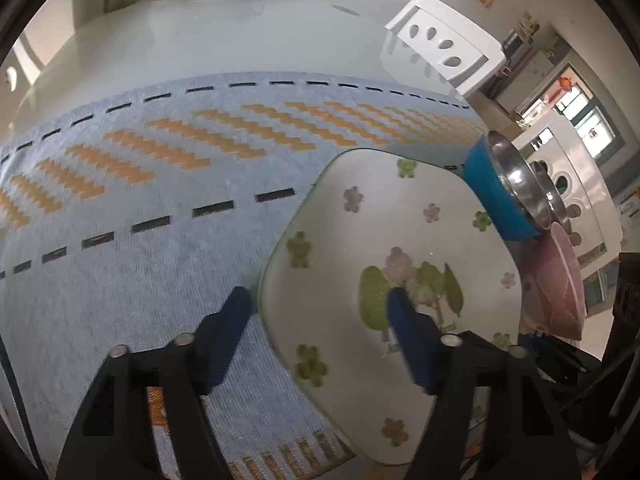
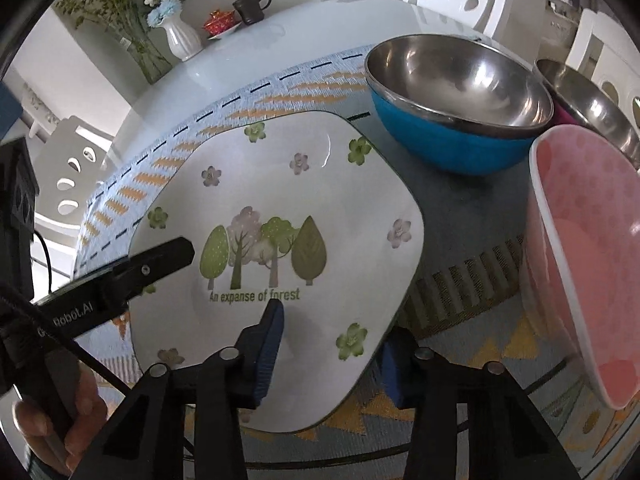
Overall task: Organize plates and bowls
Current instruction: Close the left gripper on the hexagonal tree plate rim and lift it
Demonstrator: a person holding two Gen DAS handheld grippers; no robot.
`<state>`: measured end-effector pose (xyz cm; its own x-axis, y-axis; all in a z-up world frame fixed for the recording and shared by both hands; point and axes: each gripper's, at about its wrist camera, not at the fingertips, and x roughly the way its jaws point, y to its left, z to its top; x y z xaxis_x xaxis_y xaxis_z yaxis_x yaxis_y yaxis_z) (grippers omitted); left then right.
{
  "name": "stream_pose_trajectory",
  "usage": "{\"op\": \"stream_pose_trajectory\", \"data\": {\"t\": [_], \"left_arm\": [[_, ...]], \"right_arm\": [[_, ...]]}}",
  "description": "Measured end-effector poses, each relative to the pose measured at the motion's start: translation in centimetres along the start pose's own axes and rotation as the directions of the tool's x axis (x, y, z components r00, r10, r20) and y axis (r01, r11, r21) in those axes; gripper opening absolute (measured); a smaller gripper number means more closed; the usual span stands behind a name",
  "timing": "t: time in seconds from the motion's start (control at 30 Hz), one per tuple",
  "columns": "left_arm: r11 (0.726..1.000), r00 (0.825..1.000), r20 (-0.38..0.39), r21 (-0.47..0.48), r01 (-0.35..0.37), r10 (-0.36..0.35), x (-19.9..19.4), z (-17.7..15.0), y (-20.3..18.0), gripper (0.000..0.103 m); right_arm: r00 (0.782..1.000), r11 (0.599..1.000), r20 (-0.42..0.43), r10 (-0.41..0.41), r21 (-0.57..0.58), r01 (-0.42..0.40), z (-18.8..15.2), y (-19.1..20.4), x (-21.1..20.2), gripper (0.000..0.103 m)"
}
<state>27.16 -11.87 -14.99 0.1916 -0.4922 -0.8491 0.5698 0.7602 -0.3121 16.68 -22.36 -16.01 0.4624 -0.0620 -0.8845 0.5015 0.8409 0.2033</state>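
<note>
A white square plate with a tree print [image 2: 280, 208] lies on the blue woven mat [image 2: 132, 184]; it also shows in the left wrist view [image 1: 384, 240]. My left gripper [image 1: 320, 320] is open, its jaws straddling the plate's near left edge. My right gripper [image 2: 332, 340] is open, its jaws straddling the plate's near right corner. The left gripper's finger [image 2: 160, 258] reaches over the plate's left side. A blue bowl with a steel inside [image 2: 456, 92] stands behind the plate. A pink dish [image 2: 592, 264] is at the right, tilted up.
A second steel bowl [image 2: 592, 108] stands behind the pink dish. A white vase with flowers [image 2: 182, 36], a red lidded cup [image 2: 218, 22] and a dark teapot [image 2: 250, 6] stand at the table's far edge. White chairs [image 1: 444, 44] ring the table.
</note>
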Motion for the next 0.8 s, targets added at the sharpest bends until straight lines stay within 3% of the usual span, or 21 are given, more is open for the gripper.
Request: {"op": "stream_pose_trajectory", "data": {"t": [0.03, 0.13, 0.27, 0.6, 0.8], "left_arm": [[1.0, 1.0, -0.008, 0.007, 0.021, -0.021, 0.2, 0.1, -0.3, 0.052], [1.0, 1.0, 0.016, 0.026, -0.016, 0.016, 0.2, 0.1, -0.8, 0.05], [0.999, 0.997, 0.065, -0.014, 0.046, -0.045, -1.9, 0.1, 0.0, 0.042], [1.0, 0.993, 0.116, 0.008, -0.026, 0.025, -6.3, -2.0, -0.2, 0.042], [0.998, 0.979, 0.194, -0.018, -0.067, 0.069, -11.8, -4.1, -1.1, 0.042]], "right_arm": [[1.0, 1.0, 0.009, -0.007, -0.016, 0.007, -0.2, 0.0, -0.1, 0.036], [1.0, 1.0, 0.013, 0.015, -0.02, -0.015, -0.1, -0.1, -0.1, 0.033], [0.998, 0.998, 0.035, 0.046, -0.05, -0.044, -0.2, -0.3, -1.1, 0.032], [0.991, 0.988, 0.023, 0.13, -0.089, -0.127, -1.5, 1.2, -3.3, 0.032], [0.981, 0.974, 0.069, 0.181, -0.154, -0.168, -2.5, 3.2, -7.8, 0.032]]}}
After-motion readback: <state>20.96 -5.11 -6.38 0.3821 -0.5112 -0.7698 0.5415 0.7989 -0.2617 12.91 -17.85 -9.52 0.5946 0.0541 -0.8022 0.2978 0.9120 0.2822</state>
